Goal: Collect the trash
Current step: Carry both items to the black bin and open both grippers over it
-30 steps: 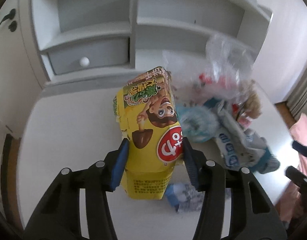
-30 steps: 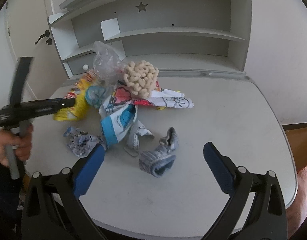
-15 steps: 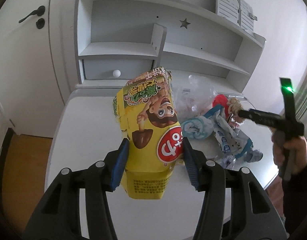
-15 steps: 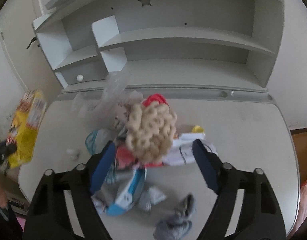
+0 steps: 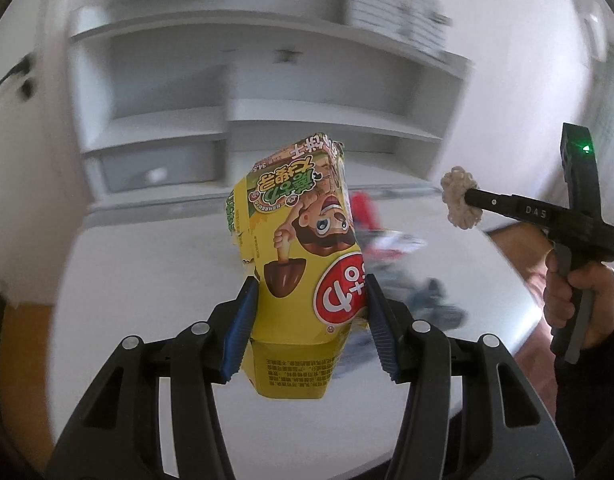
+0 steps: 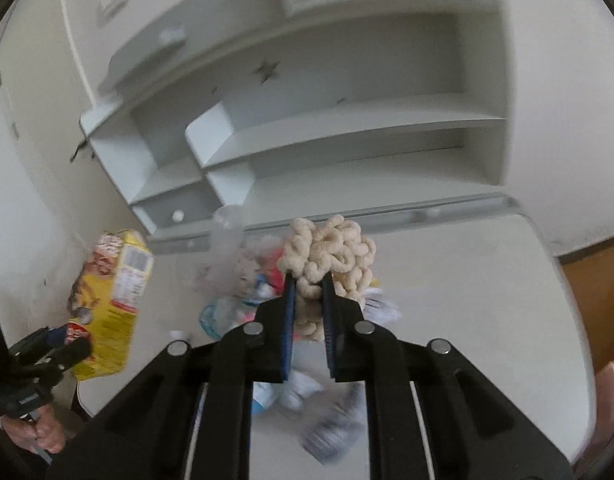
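Note:
My left gripper (image 5: 309, 330) is shut on a yellow snack box (image 5: 301, 260) and holds it upright above the white table (image 5: 147, 280). The box also shows at the left of the right wrist view (image 6: 111, 300). My right gripper (image 6: 307, 316) is shut on a beige clump of puffed snack rings (image 6: 331, 256), lifted above the table. The clump and the right gripper show at the right of the left wrist view (image 5: 461, 198). A blurred pile of wrappers and bags (image 6: 243, 280) lies on the table below.
A grey shelf unit with a small drawer (image 6: 179, 208) stands at the back of the table (image 6: 467, 280). Crumpled paper and wrappers (image 6: 331, 428) lie near the table's front. A wooden floor (image 6: 587, 288) shows to the right. A white door (image 5: 19, 120) is at the left.
My right gripper has shut on the snack-ring clump and lifted it off the pile. My left gripper has risen and pulled back with the yellow box. Both views are blurred by motion.

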{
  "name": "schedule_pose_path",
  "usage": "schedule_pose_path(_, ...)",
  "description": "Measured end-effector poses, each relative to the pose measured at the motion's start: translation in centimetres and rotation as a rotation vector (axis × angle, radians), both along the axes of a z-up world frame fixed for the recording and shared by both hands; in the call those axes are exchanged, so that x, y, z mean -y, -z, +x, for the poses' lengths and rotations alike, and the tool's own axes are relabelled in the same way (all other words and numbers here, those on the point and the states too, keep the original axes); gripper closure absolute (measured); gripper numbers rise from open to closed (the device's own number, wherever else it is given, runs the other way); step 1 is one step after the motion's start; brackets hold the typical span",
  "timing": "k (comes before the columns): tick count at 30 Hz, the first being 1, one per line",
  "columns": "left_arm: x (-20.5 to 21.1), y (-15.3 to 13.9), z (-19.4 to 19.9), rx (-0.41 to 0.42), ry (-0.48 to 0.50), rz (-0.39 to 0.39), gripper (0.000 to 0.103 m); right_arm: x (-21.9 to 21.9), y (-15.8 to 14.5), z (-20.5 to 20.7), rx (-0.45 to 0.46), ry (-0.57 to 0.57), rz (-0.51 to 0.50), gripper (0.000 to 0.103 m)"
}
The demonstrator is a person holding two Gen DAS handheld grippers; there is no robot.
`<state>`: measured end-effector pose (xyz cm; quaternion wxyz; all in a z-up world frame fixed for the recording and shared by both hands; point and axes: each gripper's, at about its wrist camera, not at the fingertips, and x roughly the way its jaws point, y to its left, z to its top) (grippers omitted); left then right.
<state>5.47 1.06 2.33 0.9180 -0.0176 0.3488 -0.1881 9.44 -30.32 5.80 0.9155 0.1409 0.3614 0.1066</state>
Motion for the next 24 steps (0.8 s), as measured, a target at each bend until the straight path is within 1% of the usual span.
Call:
schedule_pose_path(3, 6.2, 0.0, -0.5, 0.007, 0.131, 0.003, 0.051, 5.3, 0.8, -4.9, 0.01, 0.115, -0.024, 0.09)
schedule_pose_path(4, 8.5, 0.1, -0.7, 0.008, 0.179, 0.004, 0.051, 7.9, 1.4, -7.4, 0.007, 0.182, -0.037, 0.09)
schedule_pose_path(6, 13.3, 0.4, -1.6, 0.007, 0.286, -0.001, 0.051, 11.1, 2.3, -10.5, -0.006, 0.266, -0.053, 0.09)
schedule_pose_path(8, 18.7, 1.0, -3.0, 0.003, 0.409, -0.006, 0.051, 15.1, 3.7, -14.9, -0.034, 0.383, -0.066, 0.09)
schedule_pose_path(10, 23.0, 1.8, -4.4, -0.007, 0.508, -0.008, 0.051, 18.7, 5.3, -18.7, -0.073, 0.485, -0.072, 0.09)
schedule_pose_path(11, 25.9, 2.5, -5.5, -0.023, 0.579, -0.013, 0.051, 20.6, 6.4, -20.8, -0.102, 0.542, -0.073, 0.09)
schedule_pose_path(12, 27.6, 3.1, -6.2, -0.036, 0.623, -0.015, 0.051, 21.8, 7.3, -22.3, -0.125, 0.579, -0.072, 0.09)
schedule_pose_path(14, 31.7, 4.8, -7.9, -0.074, 0.714, -0.007, 0.051, 24.9, 9.6, -25.9, -0.18, 0.668, -0.055, 0.09)
schedule_pose_path(15, 34.3, 6.2, -9.2, -0.098, 0.776, -0.003, 0.051, 26.0, 10.6, -27.3, -0.201, 0.699, -0.044, 0.09)
schedule_pose_path(18, 38.9, 9.8, -11.4, -0.141, 0.867, 0.035, 0.051, 29.3, 14.5, -31.1, -0.285, 0.787, -0.007, 0.09)
schedule_pose_path(19, 40.3, 11.3, -11.9, -0.16, 0.889, 0.055, 0.051, 30.4, 16.4, -32.1, -0.324, 0.814, 0.014, 0.09)
schedule_pose_path(20, 41.6, 12.8, -12.4, -0.182, 0.904, 0.078, 0.051, 30.9, 17.4, -32.5, -0.345, 0.824, 0.033, 0.09)
schedule_pose_path(21, 43.2, 15.0, -12.9, -0.223, 0.923, 0.113, 0.051, 31.7, 19.2, -32.9, -0.38, 0.831, 0.062, 0.09)
schedule_pose_path(23, 44.8, 18.0, -12.9, -0.283, 0.935, 0.15, 0.051, 31.7, 21.8, -32.5, -0.446, 0.838, 0.091, 0.09)
schedule_pose_path(24, 45.9, 20.0, -12.8, -0.321, 0.938, 0.178, 0.051, 31.9, 23.0, -32.1, -0.477, 0.833, 0.103, 0.09)
